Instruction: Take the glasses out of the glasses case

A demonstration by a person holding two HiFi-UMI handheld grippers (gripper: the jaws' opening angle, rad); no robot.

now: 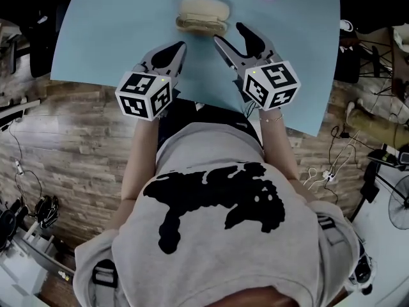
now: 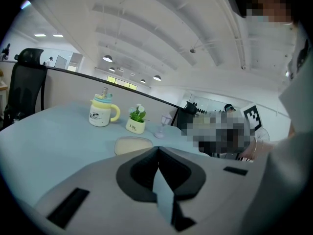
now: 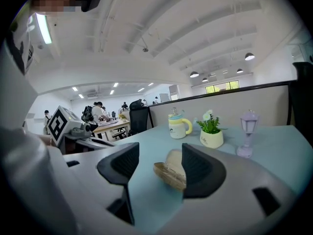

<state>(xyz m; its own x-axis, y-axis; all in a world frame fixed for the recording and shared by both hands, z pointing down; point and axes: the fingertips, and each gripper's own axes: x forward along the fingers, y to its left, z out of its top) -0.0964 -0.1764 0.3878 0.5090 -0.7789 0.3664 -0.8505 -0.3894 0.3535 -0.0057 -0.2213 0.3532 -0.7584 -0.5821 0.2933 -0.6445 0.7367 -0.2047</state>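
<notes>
The glasses case is a beige oval with a tan rim, lying on the light blue table with its lid down. My right gripper is open just in front of it, fingers pointing at its right end without touching. In the right gripper view the case lies a little beyond the spread jaws of the right gripper. My left gripper hangs short of the case's left end with its jaws together. From the left gripper the case shows just past the tips. No glasses are visible.
At the table's far side stand a white and yellow mug, a small potted plant and a lilac lantern ornament. Black office chairs stand around the table. The table's near edge is by the person's waist, with cables on the floor at the right.
</notes>
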